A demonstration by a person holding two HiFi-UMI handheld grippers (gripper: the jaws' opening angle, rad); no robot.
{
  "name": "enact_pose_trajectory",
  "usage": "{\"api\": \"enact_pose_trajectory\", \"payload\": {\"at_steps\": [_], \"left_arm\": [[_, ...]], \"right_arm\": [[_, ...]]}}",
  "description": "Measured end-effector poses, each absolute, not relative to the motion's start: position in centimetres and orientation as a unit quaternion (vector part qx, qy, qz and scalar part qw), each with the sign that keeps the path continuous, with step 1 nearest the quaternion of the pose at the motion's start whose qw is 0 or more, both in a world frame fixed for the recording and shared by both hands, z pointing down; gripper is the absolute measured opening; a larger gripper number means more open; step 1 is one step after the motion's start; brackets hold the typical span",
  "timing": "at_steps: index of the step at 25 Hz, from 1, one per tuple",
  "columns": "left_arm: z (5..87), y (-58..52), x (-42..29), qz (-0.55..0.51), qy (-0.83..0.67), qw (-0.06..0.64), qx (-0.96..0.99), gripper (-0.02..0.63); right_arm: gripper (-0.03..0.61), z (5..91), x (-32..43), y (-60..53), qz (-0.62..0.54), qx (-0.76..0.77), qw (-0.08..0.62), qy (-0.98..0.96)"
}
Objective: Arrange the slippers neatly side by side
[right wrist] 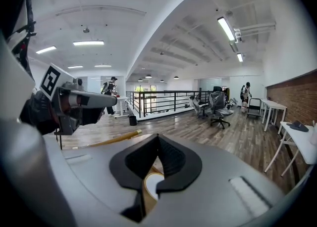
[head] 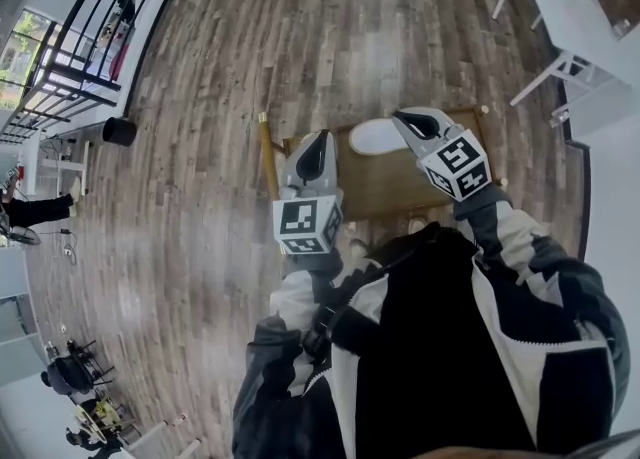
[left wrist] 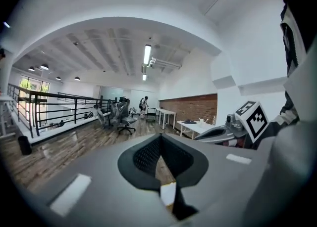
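One white slipper (head: 376, 136) lies on a brown mat (head: 385, 187) on the wooden floor, just ahead of the person. Both grippers are held up at chest height above the mat. The left gripper (head: 315, 151) points forward over the mat's left part, its jaws shut with nothing between them (left wrist: 159, 144). The right gripper (head: 420, 124) hovers just right of the slipper, also shut and empty (right wrist: 157, 144). A pale sliver of the slipper (right wrist: 150, 187) shows through the gap under the right jaws. No second slipper can be made out; the grippers and the person's body hide part of the mat.
A yellow pole (head: 266, 152) lies along the mat's left edge. A black bin (head: 119, 131) stands by the black railing (head: 90, 42) at the left. White tables (head: 572, 9) stand at the right, office chairs (right wrist: 218, 106) and people farther off.
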State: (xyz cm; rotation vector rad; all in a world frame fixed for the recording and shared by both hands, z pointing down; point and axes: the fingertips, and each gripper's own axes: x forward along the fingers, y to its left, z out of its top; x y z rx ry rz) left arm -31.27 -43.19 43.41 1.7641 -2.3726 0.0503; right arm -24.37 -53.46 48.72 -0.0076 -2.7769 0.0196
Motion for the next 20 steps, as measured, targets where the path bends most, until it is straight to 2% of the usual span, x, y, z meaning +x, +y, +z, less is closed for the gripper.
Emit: {"api": "enact_pose_trajectory", "payload": {"at_steps": [6, 8, 10, 13, 20], "left_arm": [[43.6, -41.5, -31.4, 0.008, -0.805, 0.1, 0.585, 0.02], [43.5, -41.1, -31.6, 0.005, -0.806, 0.103, 0.582, 0.02], [43.4, -40.7, -31.7, 0.005, -0.806, 0.102, 0.583, 0.02], [43.6, -40.2, -31.7, 0.008, -0.807, 0.1, 0.582, 0.02], [45.6, -39.0, -32.0, 0.013, -0.819, 0.127, 0.559, 0.02]], "right_arm": [[0.005, 53.0, -24.6, -53.0, -0.033, -0.041, 0.239, -0.97], [0.039, 55.3, -25.2, -52.8, -0.053, -0.062, 0.276, -0.958], [0.123, 58.0, -26.1, -52.4, -0.078, -0.094, 0.316, -0.941], [0.176, 62.2, -27.1, -52.1, -0.132, -0.144, 0.381, -0.904], [0.219, 71.2, -27.0, -53.8, -0.235, -0.234, 0.506, -0.796]]}}
